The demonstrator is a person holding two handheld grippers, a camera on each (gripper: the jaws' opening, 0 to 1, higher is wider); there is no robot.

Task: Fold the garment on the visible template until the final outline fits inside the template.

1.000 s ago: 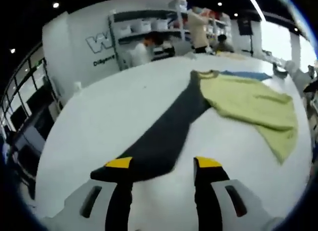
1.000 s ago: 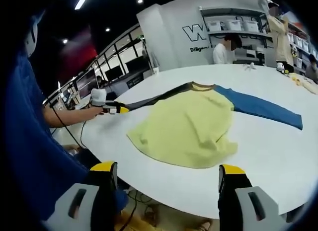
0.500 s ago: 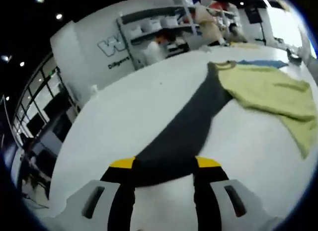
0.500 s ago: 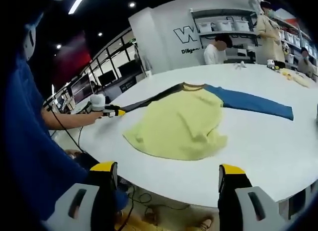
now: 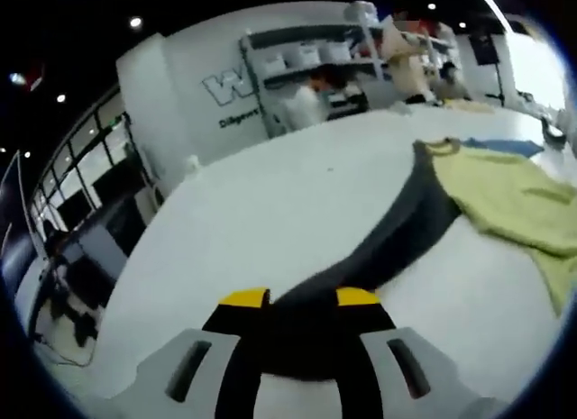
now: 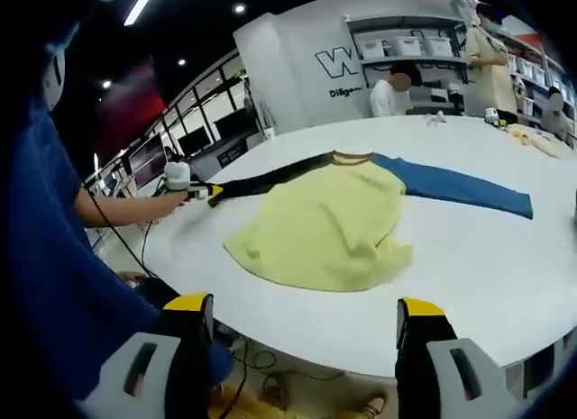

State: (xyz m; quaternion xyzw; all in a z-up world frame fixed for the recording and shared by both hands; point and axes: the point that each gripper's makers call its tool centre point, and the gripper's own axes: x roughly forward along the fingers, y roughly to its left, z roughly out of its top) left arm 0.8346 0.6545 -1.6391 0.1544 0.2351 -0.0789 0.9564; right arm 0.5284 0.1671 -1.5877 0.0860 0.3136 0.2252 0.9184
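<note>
Yellow-green body, one dark grey sleeve, one blue sleeve: that's the garment (image 6: pixel 329 225), lying on the big white bench (image 6: pixel 505 275) with the body rumpled and bunched up rather than flat. From the right gripper view the blue sleeve (image 6: pixel 460 186) stretches out flat to one side, and the dark sleeve (image 6: pixel 261 177) runs the other way, pulled into a long straight line toward the bench edge. Its cuff end is pinched in the left gripper (image 6: pixel 200 192), which a person's hand (image 6: pixel 171 201) is holding out over that edge, cable trailing off it. In the left gripper view you can see it up close: the left gripper (image 5: pixel 302 302) has its yellow-tipped jaws drawn in close together with the end of the dark sleeve (image 5: pixel 397 239) clamped between them, and the fabric leads away from there to the collar and the yellow-green part further off. The right gripper (image 6: pixel 306 315) is holding nothing, jaws spread wide apart, hanging off the near side of the bench well short of the garment. Background's got white shelving (image 6: pixel 424 50) with bins and a couple of people standing near it.
</note>
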